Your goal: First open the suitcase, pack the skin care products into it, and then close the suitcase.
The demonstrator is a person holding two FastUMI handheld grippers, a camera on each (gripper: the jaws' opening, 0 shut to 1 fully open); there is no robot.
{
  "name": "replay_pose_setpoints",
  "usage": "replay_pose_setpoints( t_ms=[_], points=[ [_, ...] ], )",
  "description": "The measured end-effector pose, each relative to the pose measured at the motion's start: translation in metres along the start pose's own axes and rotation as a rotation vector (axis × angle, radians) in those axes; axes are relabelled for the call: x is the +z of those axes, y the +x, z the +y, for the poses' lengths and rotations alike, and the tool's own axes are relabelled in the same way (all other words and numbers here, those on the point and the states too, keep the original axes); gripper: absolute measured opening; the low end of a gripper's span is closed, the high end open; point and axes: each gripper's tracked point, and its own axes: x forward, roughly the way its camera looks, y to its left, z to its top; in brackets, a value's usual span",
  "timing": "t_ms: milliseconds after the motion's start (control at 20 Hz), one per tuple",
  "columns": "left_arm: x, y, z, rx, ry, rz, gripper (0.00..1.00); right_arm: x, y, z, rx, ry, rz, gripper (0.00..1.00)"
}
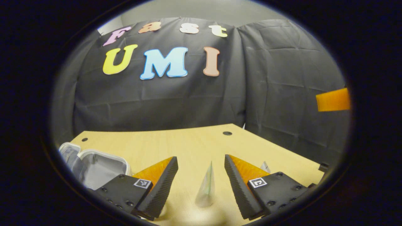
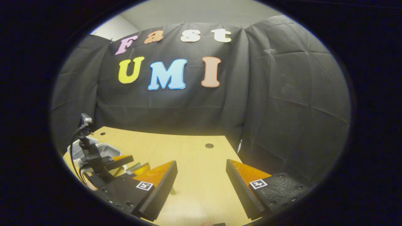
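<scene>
two sets of tongs are over one light wooden worktop (image 1: 194, 144). in the left gripper view the left tongs (image 1: 201, 179) stand spread open, gripping nothing, and one pale tube (image 1: 205, 188) of skin care product stands upright on the worktop between the fingers, touching neither that i can tell; its crimped end points up and it looks whitish with a faint green tint. a second small pale tip (image 1: 265, 166) peeks out behind the right-hand finger, too hidden to name. one suitcase (image 1: 94, 166) lies open at the worktop's left edge, a small grey case with a pale rim and grey lining. in the right gripper view the right tongs (image 2: 201, 182) are also open and empty above bare wood, with the left tongs and the suitcase off to their left.
</scene>
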Motion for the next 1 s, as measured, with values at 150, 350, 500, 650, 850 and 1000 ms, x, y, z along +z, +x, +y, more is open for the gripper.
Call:
replay_pose_setpoints(
  t_ms=[150,350,500,650,850,1000],
  points=[
    [-0.028,0.009,0.009,-0.013,-0.034,0.072,0.97,-0.007,0.006,0.009,0.031,-0.013,0.011,0.94],
    [-0.042,0.018,0.009,-0.014,-0.043,0.098,0.97,-0.014,0.013,0.016,0.05,-0.012,0.031,0.94],
    [-0.051,0.024,0.016,0.007,-0.02,0.129,0.54,-0.019,0.019,0.021,0.054,-0.006,0.045,0.94],
    [-0.052,0.028,0.015,-0.001,-0.029,0.175,0.43,-0.026,0.027,0.03,0.066,0.0,0.061,0.94],
    [-0.044,0.014,0.032,0.02,-0.152,0.3,0.34,-0.037,0.045,0.05,0.106,0.022,0.075,0.95],
    [-0.003,-0.011,0.046,0.027,-0.219,0.305,0.34,-0.059,0.061,0.071,0.16,0.043,0.107,0.95]
  ],
)
